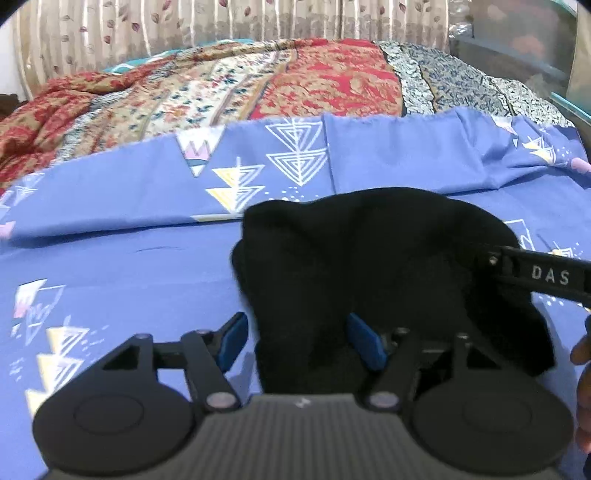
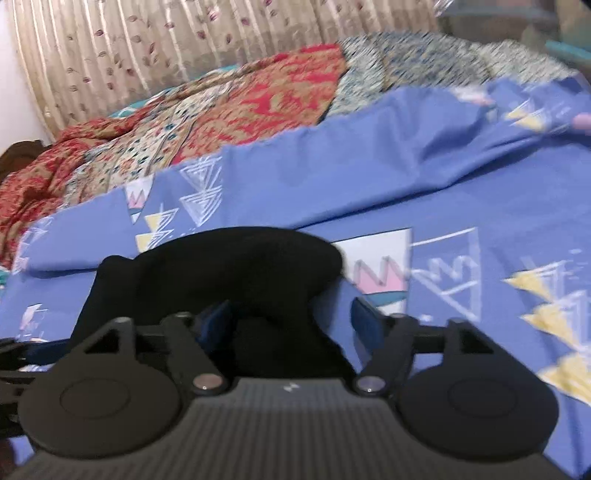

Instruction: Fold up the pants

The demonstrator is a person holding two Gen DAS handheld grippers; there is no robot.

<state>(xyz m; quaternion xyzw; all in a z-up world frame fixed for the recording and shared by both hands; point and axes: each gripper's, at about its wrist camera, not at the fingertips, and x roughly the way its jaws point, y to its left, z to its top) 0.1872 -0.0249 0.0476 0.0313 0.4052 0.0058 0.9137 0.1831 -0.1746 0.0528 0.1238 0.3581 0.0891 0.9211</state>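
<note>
Black pants [image 1: 369, 273] bunched into a dark heap on the blue bedsheet [image 1: 110, 266], the one with the triangle prints, and taking that heap as the landmark for everything else. Left gripper [image 1: 301, 341] right at the near edge of the heap, blue pads [image 1: 364, 341] spread wide with black cloth lying in the gap between them, so open, nothing pinched. Right gripper [image 2: 291, 321] same deal at the near side of the heap in its own view, fingers [image 2: 365, 317] spread, fabric sitting between but no squeeze on it. From the left wrist view, a black bar printed "DAS" [image 1: 546, 277] poking in over the right side of the heap, looks like part of the other tool. Behind the heap, a folded-back ridge of the same blue sheet, then a rumpled red and cream patterned blanket [image 1: 229, 92] further back, and a beige leaf-print curtain [image 1: 184, 22] beyond that. Right wrist picture pretty smeared, so fine detail there hard to make out.
</note>
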